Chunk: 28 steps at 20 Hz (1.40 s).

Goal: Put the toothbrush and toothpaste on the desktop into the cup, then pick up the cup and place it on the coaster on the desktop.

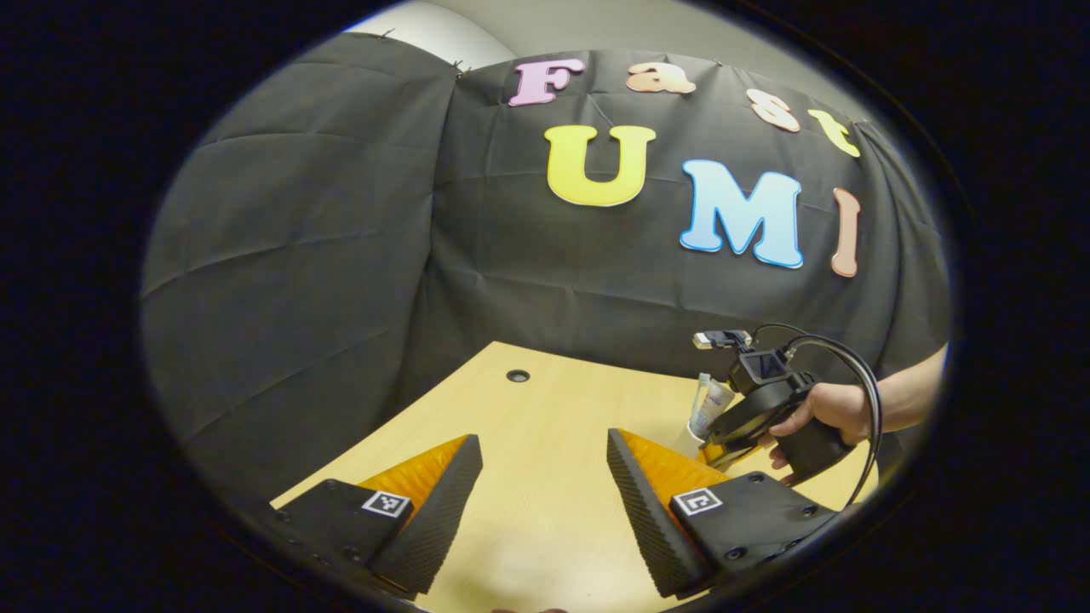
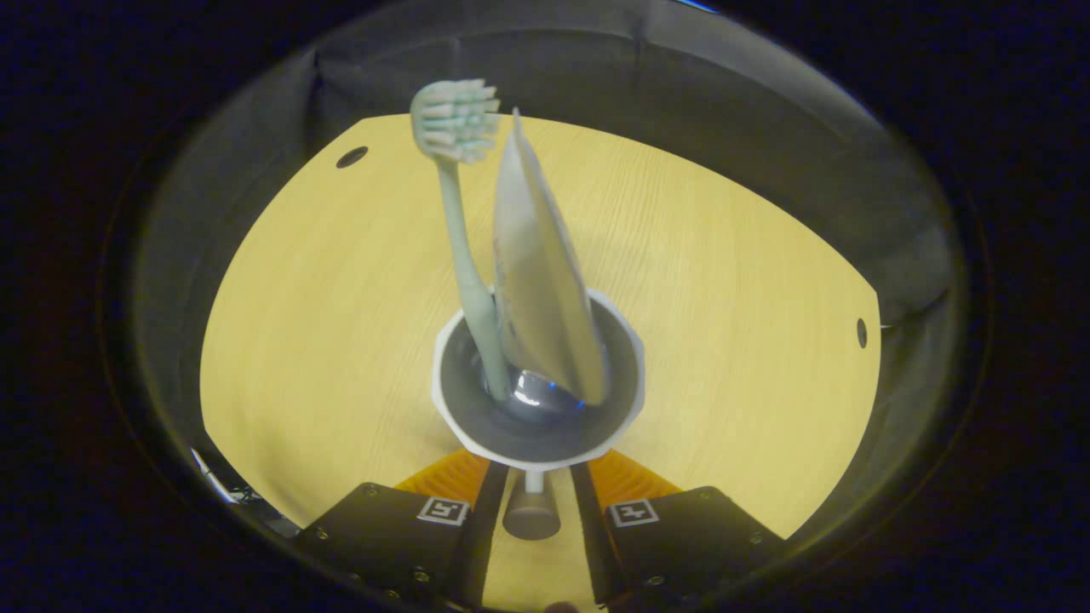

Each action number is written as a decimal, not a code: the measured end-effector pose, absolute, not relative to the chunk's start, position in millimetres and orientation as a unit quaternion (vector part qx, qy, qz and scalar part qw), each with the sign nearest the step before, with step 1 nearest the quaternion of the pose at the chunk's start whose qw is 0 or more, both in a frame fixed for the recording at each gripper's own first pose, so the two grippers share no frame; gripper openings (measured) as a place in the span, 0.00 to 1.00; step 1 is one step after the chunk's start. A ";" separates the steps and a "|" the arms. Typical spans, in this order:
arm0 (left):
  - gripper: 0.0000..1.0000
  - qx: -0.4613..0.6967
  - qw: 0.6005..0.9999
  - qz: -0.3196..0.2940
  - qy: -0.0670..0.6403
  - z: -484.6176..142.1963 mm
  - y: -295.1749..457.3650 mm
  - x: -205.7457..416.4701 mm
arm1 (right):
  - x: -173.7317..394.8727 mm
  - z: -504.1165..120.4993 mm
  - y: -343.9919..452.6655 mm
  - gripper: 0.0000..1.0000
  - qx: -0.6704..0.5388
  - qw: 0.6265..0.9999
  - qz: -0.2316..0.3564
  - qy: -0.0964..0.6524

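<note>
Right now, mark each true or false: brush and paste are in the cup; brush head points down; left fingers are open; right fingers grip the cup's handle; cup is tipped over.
1. The toothbrush and toothpaste are in the cup: true.
2. Brush head points down: false, the bristles are at the top.
3. The left gripper has its fingers open: true.
4. The right gripper has its fingers shut on the cup's handle: true.
5. Cup is tipped over: false, it is upright.
</note>
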<state>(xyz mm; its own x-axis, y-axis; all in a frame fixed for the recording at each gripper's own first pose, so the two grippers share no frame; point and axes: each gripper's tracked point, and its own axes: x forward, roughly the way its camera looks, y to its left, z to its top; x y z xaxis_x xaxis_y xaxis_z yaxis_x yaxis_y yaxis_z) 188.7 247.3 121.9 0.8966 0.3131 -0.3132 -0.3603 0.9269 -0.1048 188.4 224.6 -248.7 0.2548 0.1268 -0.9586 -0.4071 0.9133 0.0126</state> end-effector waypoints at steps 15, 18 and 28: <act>0.96 -0.055 0.986 0.096 0.122 153.4 188.9 207.1 | 173.0 -151.0 184.7 0.97 -0.051 0.842 0.160 0.512; 0.96 -0.048 0.991 0.065 0.108 172.7 163.5 219.9 | 163.1 -113.6 161.6 0.97 -0.030 0.864 0.152 0.480; 0.96 -0.027 0.998 -0.036 0.054 264.9 55.9 264.3 | 140.8 25.1 28.1 0.96 -0.028 0.952 0.049 0.301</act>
<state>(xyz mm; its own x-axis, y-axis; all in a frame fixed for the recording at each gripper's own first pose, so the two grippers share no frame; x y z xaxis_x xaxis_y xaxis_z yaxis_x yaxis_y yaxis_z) 264.3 55.9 264.9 0.9916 -0.0747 -0.1052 0.0689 0.9959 -0.0579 140.8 28.1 25.1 0.8145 0.0768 -0.5750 -0.1108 0.9935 -0.0242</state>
